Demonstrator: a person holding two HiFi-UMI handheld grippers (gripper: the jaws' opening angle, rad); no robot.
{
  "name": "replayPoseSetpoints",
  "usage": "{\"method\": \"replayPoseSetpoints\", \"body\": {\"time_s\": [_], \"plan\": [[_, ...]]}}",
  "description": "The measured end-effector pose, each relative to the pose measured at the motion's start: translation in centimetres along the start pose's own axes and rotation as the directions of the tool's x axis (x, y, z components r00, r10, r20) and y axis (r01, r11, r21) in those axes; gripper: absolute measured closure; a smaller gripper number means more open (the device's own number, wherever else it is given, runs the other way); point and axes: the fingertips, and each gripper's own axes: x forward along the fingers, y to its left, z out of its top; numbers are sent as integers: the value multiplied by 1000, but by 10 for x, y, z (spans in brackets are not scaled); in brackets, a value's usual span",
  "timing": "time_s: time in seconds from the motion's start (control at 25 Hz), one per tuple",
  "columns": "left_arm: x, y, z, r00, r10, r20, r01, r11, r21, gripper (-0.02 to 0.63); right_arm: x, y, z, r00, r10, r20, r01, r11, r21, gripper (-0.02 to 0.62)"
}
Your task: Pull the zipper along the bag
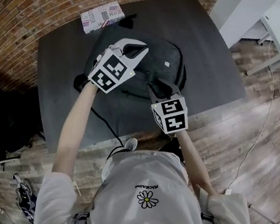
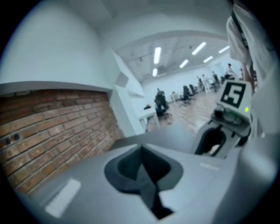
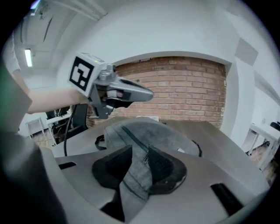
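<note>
**Plainly off the bag, nothing gripped**

Right now both my tools hang above the grey bag, which lies flat in the middle of the dark table. My left gripper has its jaws pressed together with nothing between them, and it points out across the room, not at the bag. My right gripper has its jaws apart. The zipper runs below and beyond them and looks untouched, with the pads clear of the fabric.

I judge this to be a gap between grips, not a pull in progress. I cannot tell how far the zip has travelled, though the stretch I can see looks closed. The next move calls for lowering the right jaws onto the small pull tab and closing on it squarely, while the left opens and pins the cloth near the track so the bag does not drag along.

A printed packet lies at the table's far corner, its red lettering too small to read. The line above the daisy on my shirt is also illegible.
</note>
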Motion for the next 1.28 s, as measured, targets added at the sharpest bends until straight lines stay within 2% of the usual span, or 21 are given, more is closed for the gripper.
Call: {"method": "replayPoseSetpoints", "body": {"time_s": [0.12, 0.2, 0.36, 0.52, 0.56, 0.6, 0.72, 1.04, 1.28], "plan": [[-39, 6, 25, 979, 182, 95, -176, 982, -69, 604, -14, -16, 25, 995, -41, 86, 37, 998, 46, 534], [-64, 5, 27, 948, 298, 114, -281, 949, -141, 604, -25, -25, 42, 985, -66, 160, 53, 995, 85, 594], [-96, -4, 17, 875, 473, 104, -419, 847, -328, 604, -48, -34, 67, 953, -94, 288, 55, 988, 141, 595], [-118, -11, 2, 785, 619, 40, -534, 708, -463, 606, -61, -41, 79, 928, -137, 347, 84, 983, 166, 595], [-120, -14, 0, 769, 638, 26, -551, 684, -478, 605, -64, -42, 80, 924, -142, 355, 86, 982, 167, 595], [-122, -17, -1, 760, 650, 19, -563, 672, -481, 606, -66, -42, 80, 921, -143, 362, 88, 982, 166, 595], [-121, -27, -1, 749, 662, 15, -584, 671, -457, 606, -69, -41, 78, 917, -147, 370, 97, 984, 151, 595], [-121, -40, -8, 766, 642, 11, -567, 684, -460, 606, -72, -26, 70, 916, -149, 373, 112, 986, 120, 595], [-122, -38, -7, 758, 652, 5, -576, 673, -463, 606, -75, -31, 70, 917, -151, 370, 115, 986, 117, 595]]}}
